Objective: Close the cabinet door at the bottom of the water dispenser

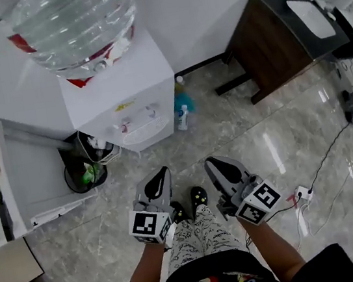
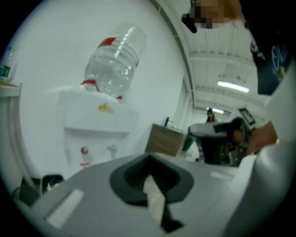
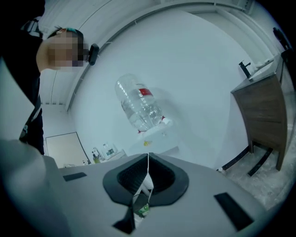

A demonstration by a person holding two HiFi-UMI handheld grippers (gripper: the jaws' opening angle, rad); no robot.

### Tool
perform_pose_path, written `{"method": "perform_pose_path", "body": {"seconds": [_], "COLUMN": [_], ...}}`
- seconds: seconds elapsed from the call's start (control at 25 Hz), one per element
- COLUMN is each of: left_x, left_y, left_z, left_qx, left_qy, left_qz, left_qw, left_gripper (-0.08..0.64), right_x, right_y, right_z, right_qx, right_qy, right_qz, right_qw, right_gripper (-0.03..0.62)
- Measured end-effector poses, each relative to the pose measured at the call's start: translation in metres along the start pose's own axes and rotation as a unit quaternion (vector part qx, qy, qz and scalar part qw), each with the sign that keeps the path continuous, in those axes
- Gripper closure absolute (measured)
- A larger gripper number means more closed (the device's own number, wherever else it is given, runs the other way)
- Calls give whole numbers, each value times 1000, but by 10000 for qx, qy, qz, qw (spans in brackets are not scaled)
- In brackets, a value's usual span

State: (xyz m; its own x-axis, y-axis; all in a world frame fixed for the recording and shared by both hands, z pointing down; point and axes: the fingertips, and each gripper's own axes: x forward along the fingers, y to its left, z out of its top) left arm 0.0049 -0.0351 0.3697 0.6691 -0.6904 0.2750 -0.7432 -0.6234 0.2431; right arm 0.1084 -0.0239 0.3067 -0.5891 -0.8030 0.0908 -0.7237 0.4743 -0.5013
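The white water dispenser stands against the wall with a clear bottle upside down on top. Its taps face me. From this steep angle the bottom cabinet door does not show; in both gripper views the jaws' bodies cover the lower front. My left gripper and right gripper hover side by side over the floor, a short way in front of the dispenser, both shut and holding nothing. The dispenser fills the left gripper view beyond that gripper. The right gripper points at the dispenser from farther off.
A black bin stands left of the dispenser beside a white shelf unit. Two small bottles sit at its right. A dark wooden cabinet is at the back right. A power strip with a cable lies on the floor.
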Motion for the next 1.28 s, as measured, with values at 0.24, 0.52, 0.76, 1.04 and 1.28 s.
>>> {"method": "perform_pose_path", "body": {"seconds": [0.24, 0.52, 0.76, 1.04, 1.28], "left_x": [-59, -95, -103, -108, -113], "left_y": [-47, -73, -77, -82, -76], "left_z": [84, 138, 155, 142, 136], "left_qx": [89, 242, 239, 55, -63], "left_qy": [-304, -494, -717, -692, -628], "left_qz": [-90, -348, -388, -435, -330], "left_qw": [9995, 9979, 9964, 9966, 9975], "left_gripper": [561, 561, 561, 561, 561], "right_x": [-21, -25, -37, -42, -43], "right_y": [70, 135, 147, 151, 152], "right_z": [39, 74, 71, 67, 70], "right_qx": [-362, -571, -433, -414, -334], "right_qy": [254, 126, 188, 225, 228], "right_qz": [597, 1445, 1489, 1511, 1565], "right_qw": [9972, 9878, 9877, 9874, 9869], "right_gripper": [575, 577, 577, 577, 577]}}
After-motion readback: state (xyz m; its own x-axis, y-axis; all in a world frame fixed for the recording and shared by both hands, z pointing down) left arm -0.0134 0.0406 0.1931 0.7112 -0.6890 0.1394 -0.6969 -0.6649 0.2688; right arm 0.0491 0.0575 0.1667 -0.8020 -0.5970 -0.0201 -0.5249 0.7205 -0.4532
